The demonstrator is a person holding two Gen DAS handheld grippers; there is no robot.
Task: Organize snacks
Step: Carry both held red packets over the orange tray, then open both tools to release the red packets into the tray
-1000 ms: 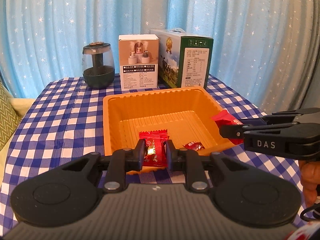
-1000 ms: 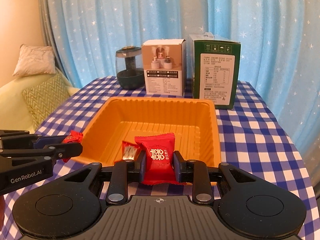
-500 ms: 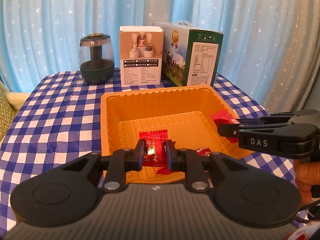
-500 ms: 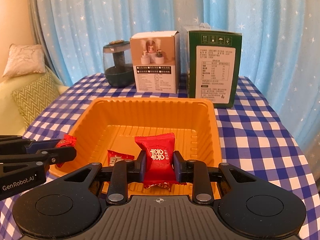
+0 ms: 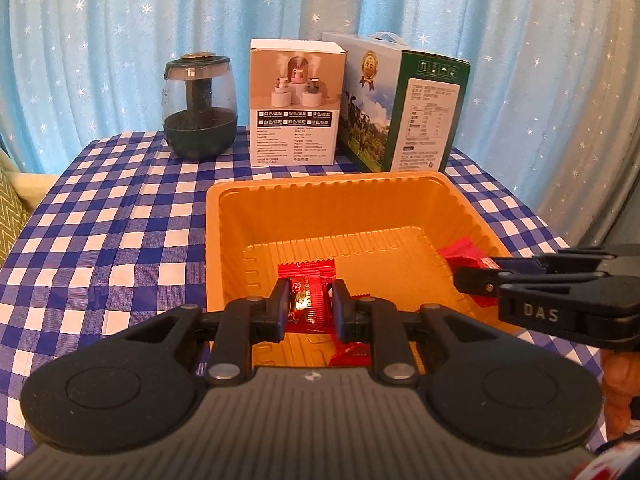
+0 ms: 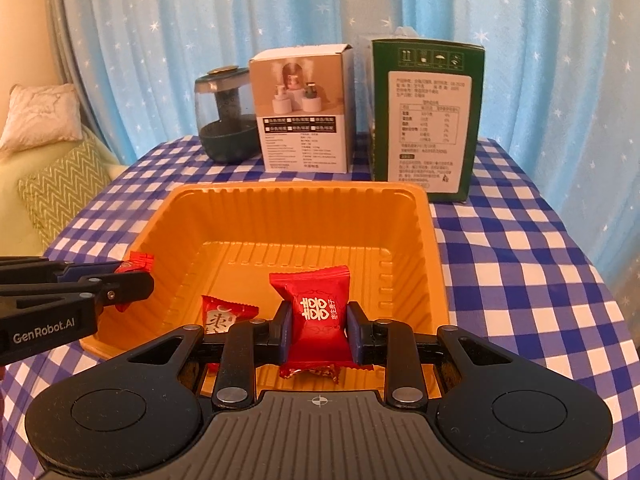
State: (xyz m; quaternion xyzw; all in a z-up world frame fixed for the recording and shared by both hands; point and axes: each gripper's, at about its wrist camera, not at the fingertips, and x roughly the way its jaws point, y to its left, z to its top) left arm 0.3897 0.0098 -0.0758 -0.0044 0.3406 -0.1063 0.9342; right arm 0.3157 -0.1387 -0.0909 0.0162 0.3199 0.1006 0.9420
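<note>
I have a red candy clamped in the left gripper and a red packet in the right gripper, both over the orange tray; I'd lower each before releasing so neither bounces out

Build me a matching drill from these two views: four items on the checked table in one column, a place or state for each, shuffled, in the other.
Items
1. orange tray
2. green box
3. dark jar
4. red candy with white characters

Places or states
A. leftmost of the back row
B. clamped in the right hand-held gripper
C. rightmost of the back row
D. holds a loose red candy

Pairs: 1-D, 2-C, 3-A, 4-B
</note>
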